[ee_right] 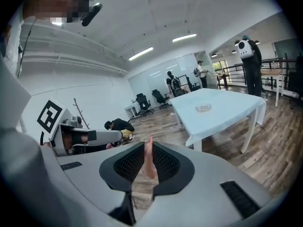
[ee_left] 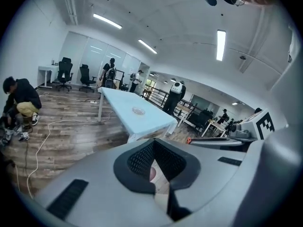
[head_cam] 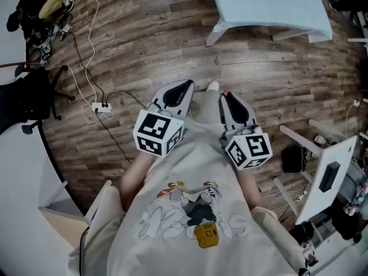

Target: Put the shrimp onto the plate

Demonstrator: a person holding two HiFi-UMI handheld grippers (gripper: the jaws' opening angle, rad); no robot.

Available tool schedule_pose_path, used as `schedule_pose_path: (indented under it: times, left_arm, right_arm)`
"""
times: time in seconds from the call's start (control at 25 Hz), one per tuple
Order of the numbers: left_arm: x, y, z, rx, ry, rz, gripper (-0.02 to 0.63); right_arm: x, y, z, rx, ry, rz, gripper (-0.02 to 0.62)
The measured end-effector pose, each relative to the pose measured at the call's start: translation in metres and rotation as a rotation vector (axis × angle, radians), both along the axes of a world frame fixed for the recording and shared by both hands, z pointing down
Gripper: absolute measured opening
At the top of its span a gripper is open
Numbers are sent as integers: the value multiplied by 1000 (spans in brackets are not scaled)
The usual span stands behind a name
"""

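Note:
Both grippers are held in front of my chest, pointing toward a light-blue table (head_cam: 270,7) across the wooden floor. My right gripper (head_cam: 226,95) (ee_right: 147,148) is shut on an orange-pink shrimp (ee_right: 148,161) that stands upright between its pads, tail above the tips. The left gripper (head_cam: 185,85) (ee_left: 154,143) has its tips together, with a pale pink shrimp piece (ee_left: 152,173) pinched low between its pads. A small glass plate (ee_left: 138,110) (ee_right: 204,108) lies on the table, well away from both grippers.
White cables and a power strip (head_cam: 100,106) lie on the floor at the left. A person (ee_left: 19,100) crouches there. A white stand (head_cam: 328,177) is at my right. Office chairs (ee_left: 64,72) and standing people (ee_left: 176,96) are beyond the table.

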State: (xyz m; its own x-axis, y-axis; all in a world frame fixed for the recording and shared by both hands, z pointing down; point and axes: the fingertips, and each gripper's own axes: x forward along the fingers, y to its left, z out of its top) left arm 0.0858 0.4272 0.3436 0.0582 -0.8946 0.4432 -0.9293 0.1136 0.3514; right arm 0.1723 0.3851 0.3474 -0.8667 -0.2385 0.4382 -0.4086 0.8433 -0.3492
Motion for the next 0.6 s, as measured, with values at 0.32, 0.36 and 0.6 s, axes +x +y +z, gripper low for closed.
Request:
schedule_pose_path:
  times: [0.32, 0.36, 0.6]
  left_arm:
    - [-12, -36, 24, -36, 31, 53, 8]
    - [-22, -46, 26, -45, 28, 52, 8]
    - [-96, -127, 18, -61, -16, 49, 8]
  right_arm:
    - [-42, -29, 26, -41, 45, -36, 72]
    - [-51, -40, 28, -47, 40, -37, 73]
    - [-112, -129, 26, -82, -10, 0, 73]
